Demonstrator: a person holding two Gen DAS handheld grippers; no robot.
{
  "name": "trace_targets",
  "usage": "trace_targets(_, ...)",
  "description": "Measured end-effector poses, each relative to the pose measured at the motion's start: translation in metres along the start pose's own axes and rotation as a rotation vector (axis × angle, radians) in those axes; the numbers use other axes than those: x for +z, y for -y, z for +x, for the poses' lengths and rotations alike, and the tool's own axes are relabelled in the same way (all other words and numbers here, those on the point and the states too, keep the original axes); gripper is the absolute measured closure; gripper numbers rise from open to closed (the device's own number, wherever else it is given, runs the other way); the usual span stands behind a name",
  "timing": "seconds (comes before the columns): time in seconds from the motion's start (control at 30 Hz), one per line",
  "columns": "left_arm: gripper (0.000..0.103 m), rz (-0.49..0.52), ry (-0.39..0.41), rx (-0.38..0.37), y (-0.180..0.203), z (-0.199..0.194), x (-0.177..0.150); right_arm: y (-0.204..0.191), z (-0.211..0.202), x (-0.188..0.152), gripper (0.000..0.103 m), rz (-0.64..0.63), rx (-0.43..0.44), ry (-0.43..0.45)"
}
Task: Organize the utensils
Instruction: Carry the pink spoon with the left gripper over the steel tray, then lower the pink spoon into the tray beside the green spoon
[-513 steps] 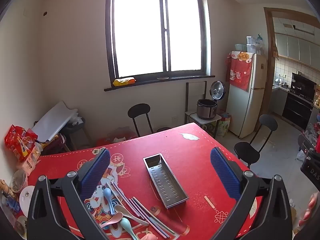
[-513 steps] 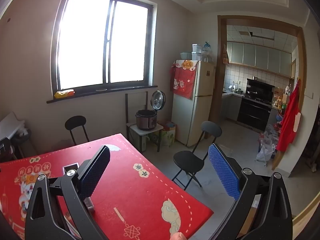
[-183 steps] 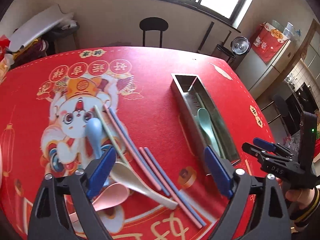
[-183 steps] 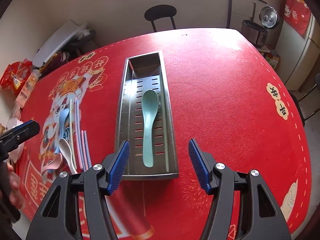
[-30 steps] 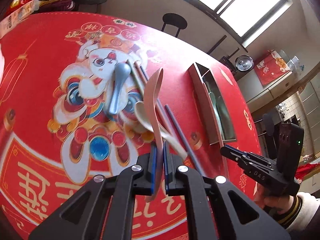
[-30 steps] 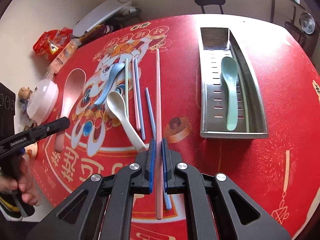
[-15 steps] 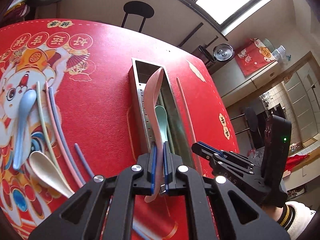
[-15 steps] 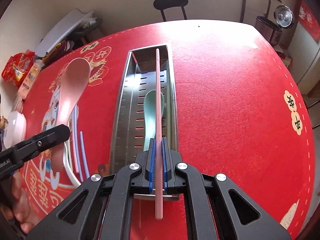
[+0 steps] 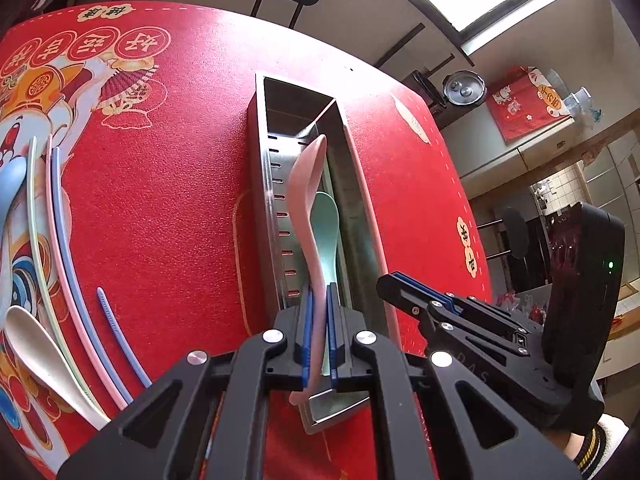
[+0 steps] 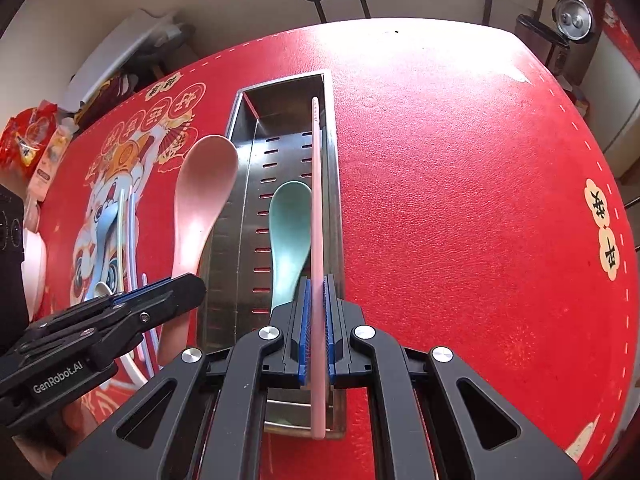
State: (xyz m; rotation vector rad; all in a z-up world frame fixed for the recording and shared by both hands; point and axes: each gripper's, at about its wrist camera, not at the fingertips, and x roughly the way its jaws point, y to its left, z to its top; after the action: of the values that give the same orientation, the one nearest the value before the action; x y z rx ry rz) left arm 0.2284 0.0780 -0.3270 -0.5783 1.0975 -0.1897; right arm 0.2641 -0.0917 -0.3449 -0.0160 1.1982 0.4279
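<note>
The left gripper (image 9: 318,312) is clenched on the handle of a pink spoon (image 9: 306,200), whose bowl reaches toward 12 o'clock over the long steel tray (image 9: 262,208) on the red counter (image 9: 168,208), above a mint-green spoon (image 9: 328,228) lying inside the tray. The right gripper (image 10: 316,312) is clamped on a pink chopstick (image 10: 317,200) that runs toward 12 o'clock along the tray's right wall, just beside the mint-green spoon. At 9 o'clock of the tray in the left wrist view, a white spoon (image 9: 36,344), a blue spoon (image 9: 8,192) and several coloured chopsticks (image 9: 60,240) lie on the counter.
</note>
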Motion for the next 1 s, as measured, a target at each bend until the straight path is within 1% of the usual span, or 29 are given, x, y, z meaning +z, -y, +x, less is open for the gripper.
trace_targets(0.37,0.097,-0.004,-0.007,0.005,0.0033,0.007,0.0011,-0.0023,0.0047,-0.002,0.097,0.003,-0.006,-0.011)
trace_targets(1.0,0.097,0.006,-0.014,0.007,0.0041,0.0052,0.0011,-0.0031,0.0095,-0.0032,0.097,0.018,-0.008,-0.026)
